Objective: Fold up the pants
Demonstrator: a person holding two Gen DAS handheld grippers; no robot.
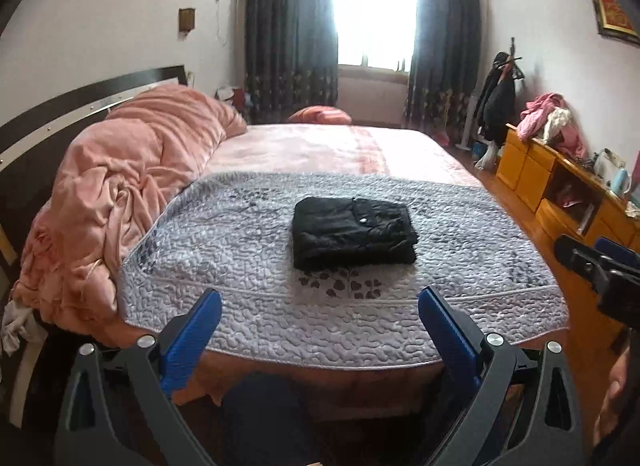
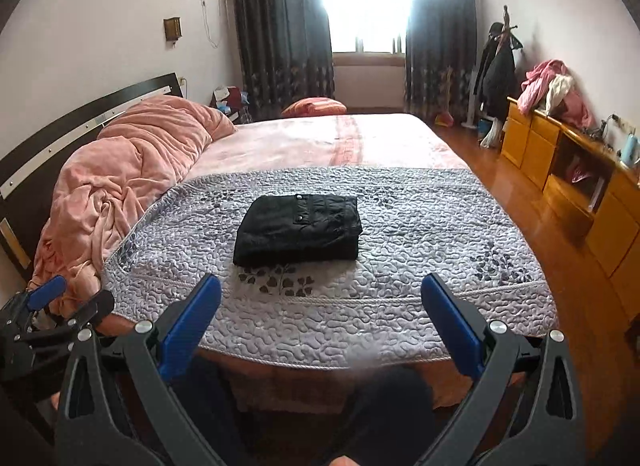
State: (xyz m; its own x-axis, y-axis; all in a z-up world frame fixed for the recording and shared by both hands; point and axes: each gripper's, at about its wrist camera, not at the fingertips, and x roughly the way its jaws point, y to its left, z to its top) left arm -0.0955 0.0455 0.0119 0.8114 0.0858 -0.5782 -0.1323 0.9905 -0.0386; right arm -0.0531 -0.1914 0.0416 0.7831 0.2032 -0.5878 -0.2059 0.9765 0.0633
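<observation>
Pants (image 1: 353, 231): black, folded into a compact stack mid-bed, on grey quilt (image 1: 240, 266)
Handling: soft, light; grip stacked near edge
Left tool (image 1: 320, 320): spread, empty
Right tool (image 2: 320, 308): spread, empty

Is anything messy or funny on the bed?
The black pants sit neatly folded on the grey quilt. The only messy thing is the pink blanket, bunched in a heap by the headboard.
</observation>
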